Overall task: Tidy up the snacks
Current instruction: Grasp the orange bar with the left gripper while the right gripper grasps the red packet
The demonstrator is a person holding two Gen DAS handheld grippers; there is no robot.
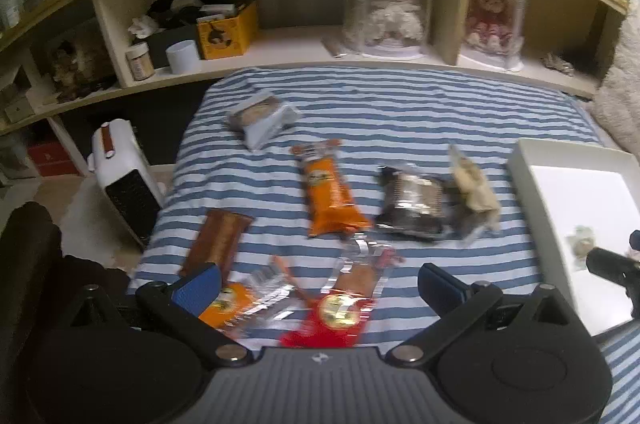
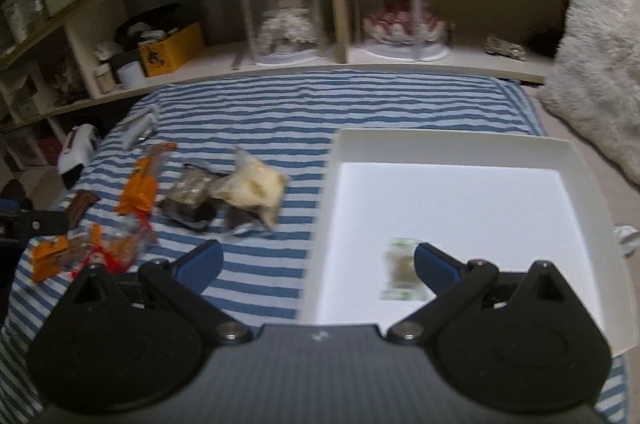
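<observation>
While both views are blurred, the layout on the striped bed [image 1: 400, 112] reads clearly enough. The left gripper [image 1: 320, 284] has its blue-padded fingers [image 1: 198, 284] spread wide apart, holding nothing; between them, at 6 o'clock in its view, lie a red packet [image 1: 340, 316] with a round gold label and a clear-and-orange wrapper [image 1: 240, 300] — the label text cannot be read. A brown bar [image 1: 218, 244] lies at 8 o'clock, an orange packet [image 1: 330, 196] near centre, a dark packet [image 1: 416, 204] at 3 o'clock touching a cream packet [image 1: 476, 184], and a grey packet [image 1: 262, 118] at 11 o'clock, apart from the rest. No brand name is legible on any of them.

The right gripper [image 2: 318, 264] is likewise fully open and empty, straddling the near left wall of the white box [image 2: 452, 140]. One small green-and-white packet [image 2: 402, 270] lies inside the box, at 5 o'clock in the right view, just beside the right finger — its print is too smeared to read.

A yellow carton [image 1: 226, 32] with a dark figure stands on the headboard shelf [image 1: 300, 44], and two cased dolls [image 2: 286, 20] further right.
</observation>
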